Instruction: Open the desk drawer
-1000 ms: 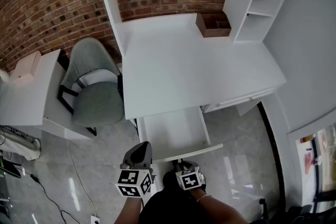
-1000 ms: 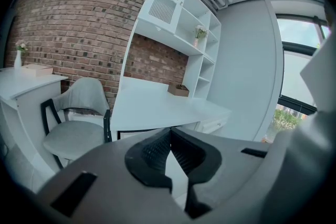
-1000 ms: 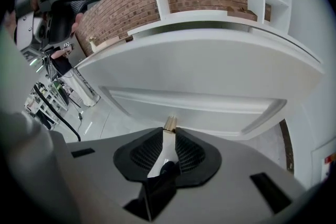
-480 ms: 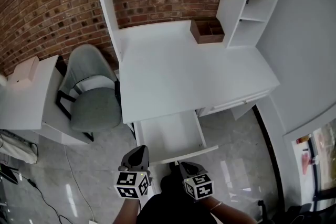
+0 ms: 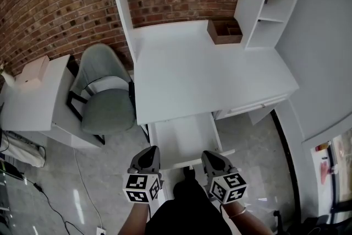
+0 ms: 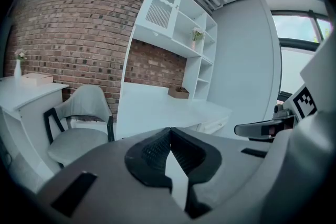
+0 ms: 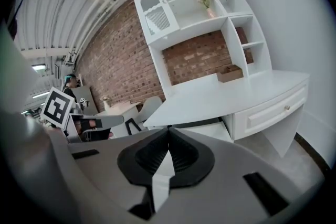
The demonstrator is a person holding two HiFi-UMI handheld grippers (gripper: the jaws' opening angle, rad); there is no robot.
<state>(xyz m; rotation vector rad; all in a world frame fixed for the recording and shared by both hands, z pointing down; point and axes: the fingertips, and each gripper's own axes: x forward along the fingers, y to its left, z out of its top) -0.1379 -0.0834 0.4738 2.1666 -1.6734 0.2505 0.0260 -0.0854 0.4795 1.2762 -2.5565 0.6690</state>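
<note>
The white desk (image 5: 203, 80) has its wide drawer (image 5: 184, 137) pulled out towards me, and the inside looks bare. Both grippers hang side by side just in front of the drawer's front panel (image 5: 217, 154), touching nothing. My left gripper (image 5: 149, 151) is shut with nothing between its jaws; its own view shows the closed tips (image 6: 169, 129) aimed at the desk (image 6: 157, 107). My right gripper (image 5: 211, 156) is also shut and empty. Its view shows the joined tips (image 7: 169, 128) above the open drawer (image 7: 210, 128).
A grey chair (image 5: 107, 102) stands left of the desk, beside a white side table (image 5: 33, 102). A brown wooden box (image 5: 224, 31) sits at the desk's back right, by the shelf unit (image 5: 269, 8). A smaller closed drawer with a knob (image 7: 273, 110) is at the right.
My right gripper has risen from low at the drawer's front panel and now sits level with the left one, larger in view. The left gripper has hardly moved. The drawer stays out.
</note>
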